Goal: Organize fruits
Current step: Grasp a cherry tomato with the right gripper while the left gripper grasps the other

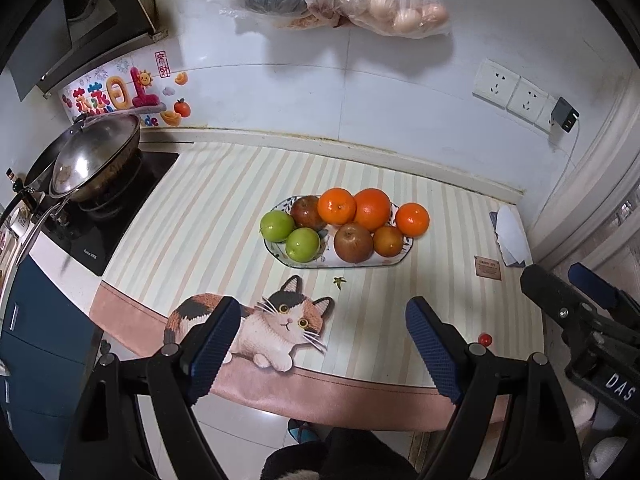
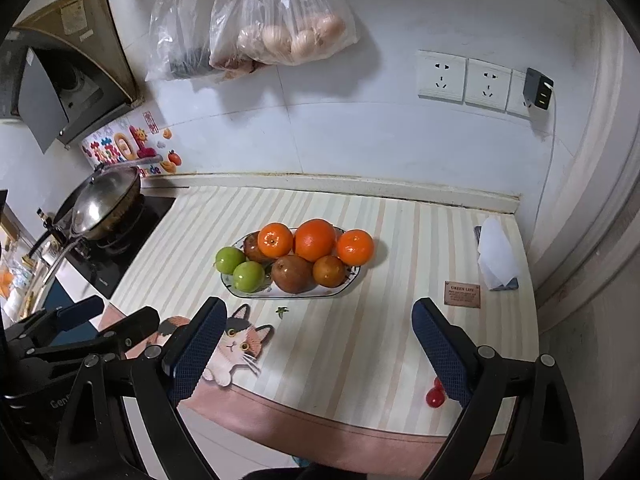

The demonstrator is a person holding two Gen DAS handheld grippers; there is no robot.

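An oval patterned plate (image 1: 296,261) (image 2: 240,289) sits mid-counter on the striped cat mat. It holds two green apples (image 1: 303,244) (image 2: 249,276), oranges (image 1: 372,209) (image 2: 315,239) and brown-red fruits (image 1: 353,242) (image 2: 292,273), piled together. A small red fruit (image 1: 485,338) (image 2: 434,396) lies alone near the mat's front right edge. My left gripper (image 1: 326,344) is open and empty, hovering near the front edge over the cat picture. My right gripper (image 2: 316,344) is open and empty, in front of the plate, also showing in the left wrist view (image 1: 576,300).
A wok with a lid (image 1: 92,160) (image 2: 106,204) sits on the stove at left. Bags of eggs (image 1: 396,8) (image 2: 288,36) hang on the wall. A white paper item (image 1: 512,236) (image 2: 496,256) lies at the right. Wall sockets (image 2: 464,78) with a charger are above.
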